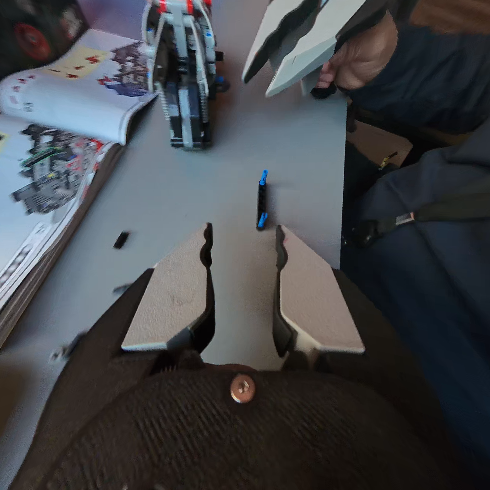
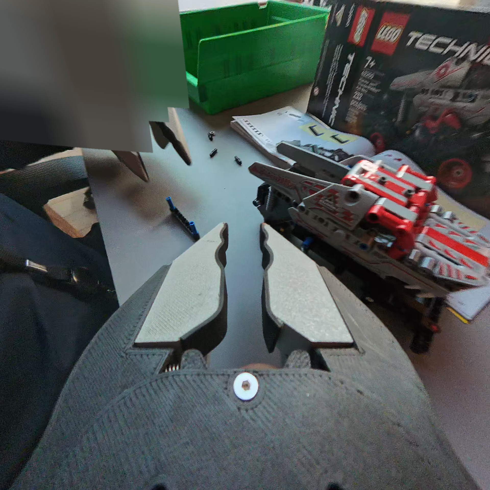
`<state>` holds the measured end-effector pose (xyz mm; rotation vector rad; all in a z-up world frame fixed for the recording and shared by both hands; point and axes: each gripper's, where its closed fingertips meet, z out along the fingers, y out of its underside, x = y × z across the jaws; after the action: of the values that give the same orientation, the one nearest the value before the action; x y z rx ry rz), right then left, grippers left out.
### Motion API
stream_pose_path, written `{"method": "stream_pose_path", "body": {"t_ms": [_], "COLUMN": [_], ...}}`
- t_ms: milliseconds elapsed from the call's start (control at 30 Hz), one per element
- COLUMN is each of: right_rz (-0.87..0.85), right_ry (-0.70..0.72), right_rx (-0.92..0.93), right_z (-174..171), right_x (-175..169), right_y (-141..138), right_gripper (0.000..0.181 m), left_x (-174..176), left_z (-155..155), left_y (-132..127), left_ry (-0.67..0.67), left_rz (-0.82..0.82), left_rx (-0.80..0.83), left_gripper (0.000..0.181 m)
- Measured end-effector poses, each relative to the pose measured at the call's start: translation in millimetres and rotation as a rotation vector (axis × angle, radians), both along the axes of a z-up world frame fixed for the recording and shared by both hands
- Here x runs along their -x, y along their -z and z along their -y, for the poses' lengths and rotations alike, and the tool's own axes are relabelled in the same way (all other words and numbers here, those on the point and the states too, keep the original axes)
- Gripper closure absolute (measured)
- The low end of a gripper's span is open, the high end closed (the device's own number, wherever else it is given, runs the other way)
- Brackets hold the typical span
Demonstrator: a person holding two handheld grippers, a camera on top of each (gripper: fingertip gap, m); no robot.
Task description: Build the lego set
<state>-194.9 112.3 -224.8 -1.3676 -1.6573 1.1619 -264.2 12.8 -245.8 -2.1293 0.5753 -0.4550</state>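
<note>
A partly built red, white and grey lego vehicle (image 2: 371,220) stands on the grey table (image 2: 238,185), just right of my right gripper (image 2: 244,230); it also shows in the left wrist view (image 1: 185,79). A black beam with blue pins at both ends (image 1: 262,201) lies on the table just ahead and right of my left gripper (image 1: 244,230). In the right wrist view the beam (image 2: 183,218) lies just left of my left fingertip. Both grippers are open and empty above the table. The right gripper (image 1: 256,86) shows far off in the left wrist view, and the left gripper (image 2: 168,172) in the right wrist view.
An open instruction book (image 1: 66,92) lies on the left. Small black pins (image 2: 212,152) lie loose, one (image 1: 121,240) near the book. A green bin (image 2: 252,58) and the set's box (image 2: 397,79) stand at the back. The table edge (image 1: 344,185) borders the person's lap. About 12 centimeters separates my left fingertips from my right. My right gripper's tips are some 20 centimeters from the open instruction book (image 1: 66,92).
</note>
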Motion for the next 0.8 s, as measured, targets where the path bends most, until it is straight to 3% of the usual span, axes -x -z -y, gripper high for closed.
{"method": "stream_pose_path", "body": {"t_ms": [200,333,467,800], "right_rz": [-0.12,-0.151,-0.118,-0.129], "right_ry": [0.117,0.186,0.174,0.176], "right_rx": [-0.097,-0.12,-0.137,-0.149], "right_z": [-35.0,-52.8,-50.6,-49.6], "right_x": [-18.1,-19.1,-16.1,-16.6], "right_y": [-10.9,-15.3,-9.8,-11.0], "right_gripper": [0.154,0.153,0.153,0.153], "left_x": [63.5,93.5,105.7,110.8], "left_z": [34.5,42.3,42.1,42.0], "left_y": [-5.2,8.8,19.3,17.6], "left_ry": [-0.231,-0.335,-0.379,-0.406], "left_rz": [-0.054,-0.081,-0.081,-0.097], "left_rx": [-0.075,-0.018,0.028,0.008], "left_gripper": [0.139,0.142,0.144,0.147]}}
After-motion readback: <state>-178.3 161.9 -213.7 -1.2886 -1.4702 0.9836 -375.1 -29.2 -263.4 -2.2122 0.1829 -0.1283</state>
